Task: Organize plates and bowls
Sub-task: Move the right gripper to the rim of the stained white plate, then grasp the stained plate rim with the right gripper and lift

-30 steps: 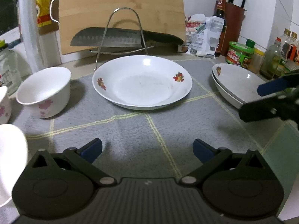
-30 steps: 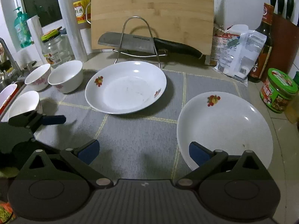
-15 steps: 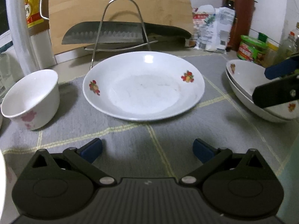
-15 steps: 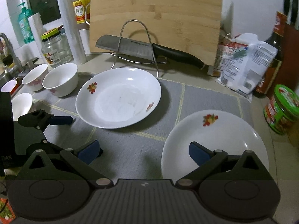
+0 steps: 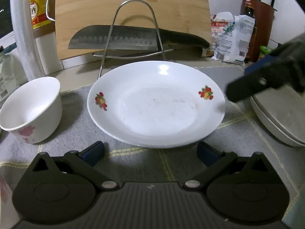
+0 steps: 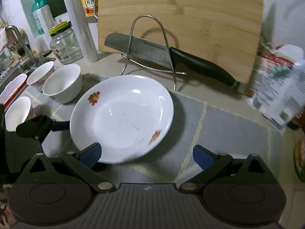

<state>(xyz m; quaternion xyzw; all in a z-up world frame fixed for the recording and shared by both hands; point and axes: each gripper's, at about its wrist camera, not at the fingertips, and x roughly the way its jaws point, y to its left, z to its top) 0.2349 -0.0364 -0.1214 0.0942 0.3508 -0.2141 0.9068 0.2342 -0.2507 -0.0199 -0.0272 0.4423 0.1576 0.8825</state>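
Closing in on the plate [image 5: 156,103] at frame centre | both views drawn nearer than a second ago | left gripper [image 5: 150,150] spread wide, nothing held | right gripper [image 6: 145,153] spread wide, nothing held | stacked plates [image 5: 278,118] left at right edge | bowl [image 5: 31,112] at left | pickup of plate judged next

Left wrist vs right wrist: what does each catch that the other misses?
Left wrist only: stacked plates at far right, knife block, open left claw. Right wrist only: faucet, soap bottle, jar, three more bowls, open right claw. Both: centre plate, nearest bowl, knife, cutting board, grey mat.
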